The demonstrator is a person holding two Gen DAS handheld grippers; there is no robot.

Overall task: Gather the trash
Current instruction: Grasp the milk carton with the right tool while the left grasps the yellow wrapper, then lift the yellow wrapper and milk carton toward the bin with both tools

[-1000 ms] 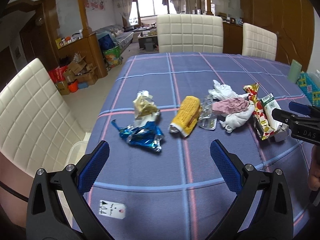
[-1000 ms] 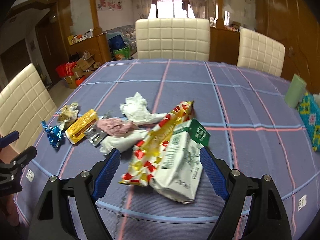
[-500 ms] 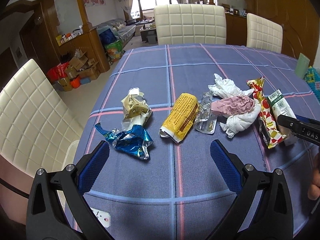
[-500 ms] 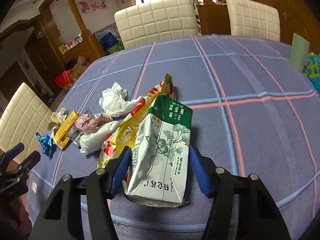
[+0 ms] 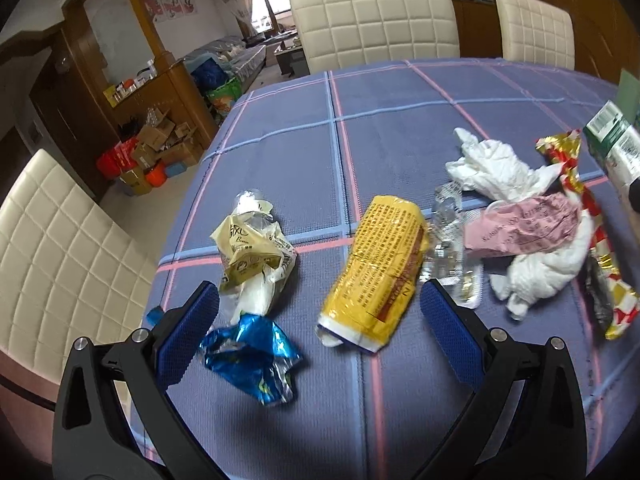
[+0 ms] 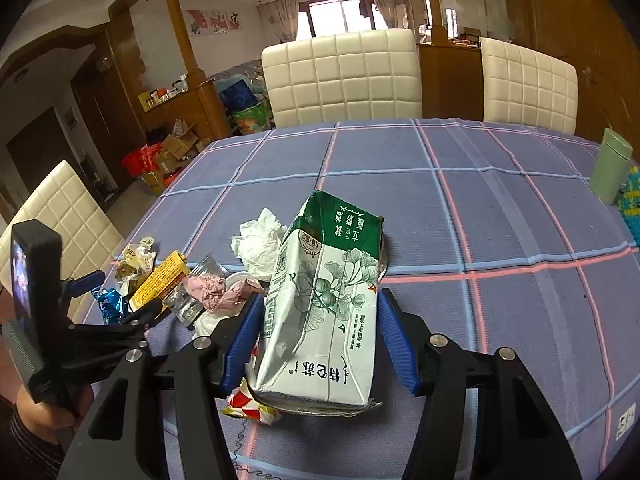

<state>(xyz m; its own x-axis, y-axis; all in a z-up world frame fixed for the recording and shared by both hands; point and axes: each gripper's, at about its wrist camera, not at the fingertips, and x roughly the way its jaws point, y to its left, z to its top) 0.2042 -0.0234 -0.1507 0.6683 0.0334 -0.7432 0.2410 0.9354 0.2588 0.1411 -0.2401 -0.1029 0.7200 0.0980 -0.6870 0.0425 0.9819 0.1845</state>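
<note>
Trash lies in a row on the blue checked tablecloth (image 5: 400, 128): a cream wrapper (image 5: 252, 252), a blue foil wrapper (image 5: 248, 356), a yellow wrapper (image 5: 380, 276), a clear blister pack (image 5: 448, 248), pink paper (image 5: 524, 224), white tissue (image 5: 492, 168) and a red-gold wrapper (image 5: 600, 240). My left gripper (image 5: 320, 312) is open, low over the cloth, with the blue foil and the yellow wrapper's near end between its fingers, untouched. My right gripper (image 6: 320, 304) is shut on a green-and-white carton (image 6: 324, 300), its far end tilted up; it also shows at the left wrist view's right edge.
A pale green cup (image 6: 610, 168) and a woven coloured item (image 6: 632, 200) stand at the table's right edge. Cream padded chairs ring the table: two at the far side (image 6: 340, 76) and one at the left (image 5: 52, 248). The table's left edge runs just beside the blue foil.
My left gripper moved forward and down until the blue foil and yellow wrapper lie between its fingers. My right gripper closed on the carton and raised it off the red-gold wrapper.
</note>
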